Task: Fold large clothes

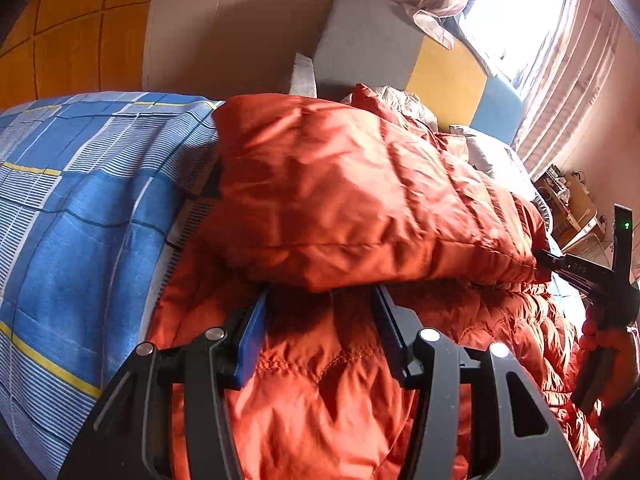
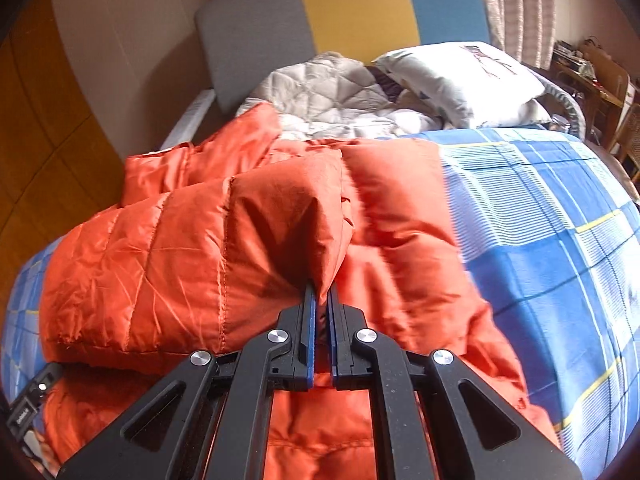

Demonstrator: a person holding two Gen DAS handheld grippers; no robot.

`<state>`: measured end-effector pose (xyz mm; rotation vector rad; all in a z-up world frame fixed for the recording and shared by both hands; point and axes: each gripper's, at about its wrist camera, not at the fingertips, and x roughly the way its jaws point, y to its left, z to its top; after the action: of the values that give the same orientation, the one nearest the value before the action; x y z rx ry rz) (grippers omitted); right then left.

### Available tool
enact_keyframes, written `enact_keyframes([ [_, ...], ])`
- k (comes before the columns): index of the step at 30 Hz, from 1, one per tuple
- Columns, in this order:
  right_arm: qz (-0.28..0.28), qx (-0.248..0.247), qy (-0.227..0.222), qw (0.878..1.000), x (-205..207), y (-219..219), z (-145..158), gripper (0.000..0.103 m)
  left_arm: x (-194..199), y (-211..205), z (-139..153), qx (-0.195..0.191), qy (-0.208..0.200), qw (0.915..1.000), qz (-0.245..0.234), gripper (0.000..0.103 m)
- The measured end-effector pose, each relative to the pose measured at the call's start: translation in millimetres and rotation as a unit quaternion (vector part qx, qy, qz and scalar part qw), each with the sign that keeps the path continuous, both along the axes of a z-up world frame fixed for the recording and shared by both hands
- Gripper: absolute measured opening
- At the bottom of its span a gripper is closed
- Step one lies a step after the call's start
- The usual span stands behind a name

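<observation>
Blue checked bedspread (image 2: pixel 552 216) carries the orange puffer jacket (image 2: pixel 168 248). My right gripper (image 2: pixel 322 292) pinches a folded edge of it; my left gripper (image 1: pixel 320 292) stands parted under that fold, gripping nothing.

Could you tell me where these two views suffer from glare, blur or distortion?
Left wrist: the window is blown out white, the edges bend fisheye-style. Right wrist: the orange jacket smears beside the hand-held gripper, and the checked bedsheet curves.
</observation>
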<state>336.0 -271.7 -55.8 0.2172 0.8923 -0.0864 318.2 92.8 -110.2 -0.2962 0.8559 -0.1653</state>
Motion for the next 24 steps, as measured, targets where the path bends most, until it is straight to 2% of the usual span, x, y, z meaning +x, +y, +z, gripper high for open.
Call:
enact_keyframes([
  [5,-0.018,-0.011,0.010,1.000,4.5,-9.5,-6.5,0.005,-10.9,4.7,15.7,0.012,-0.030,0.9993,0.018,0.049],
  [8,-0.032,-0.013,0.017,0.999,7.3,-15.3,-11.0,0.005,-12.4,9.7,28.0,0.001,-0.046,0.9984,0.032,0.049],
  [14,-0.039,-0.010,0.020,0.999,8.5,-17.9,-11.4,0.005,13.1,9.9,43.5,-0.008,-0.053,0.9976,0.044,0.050],
  [15,-0.042,-0.009,0.020,0.999,7.7,-17.9,-9.7,0.008,20.7,5.9,44.7,-0.005,-0.051,0.9980,0.038,0.051],
  [17,-0.041,-0.008,0.018,0.999,7.8,-19.0,-5.6,0.021,31.7,-3.0,46.3,0.009,-0.050,0.9982,0.032,0.051],
  [19,-0.048,-0.024,0.003,0.999,4.9,-21.0,3.4,0.055,42.3,-10.8,46.6,0.018,-0.049,0.9983,0.026,0.051],
  [20,-0.052,-0.030,-0.008,0.998,3.2,-21.3,7.5,0.060,47.7,-13.2,46.2,0.019,-0.047,0.9984,0.025,0.051],
  [24,-0.048,-0.040,-0.043,0.997,2.5,-12.4,26.4,0.061,61.3,-20.2,44.6,0.019,-0.043,0.9987,0.021,0.051],
])
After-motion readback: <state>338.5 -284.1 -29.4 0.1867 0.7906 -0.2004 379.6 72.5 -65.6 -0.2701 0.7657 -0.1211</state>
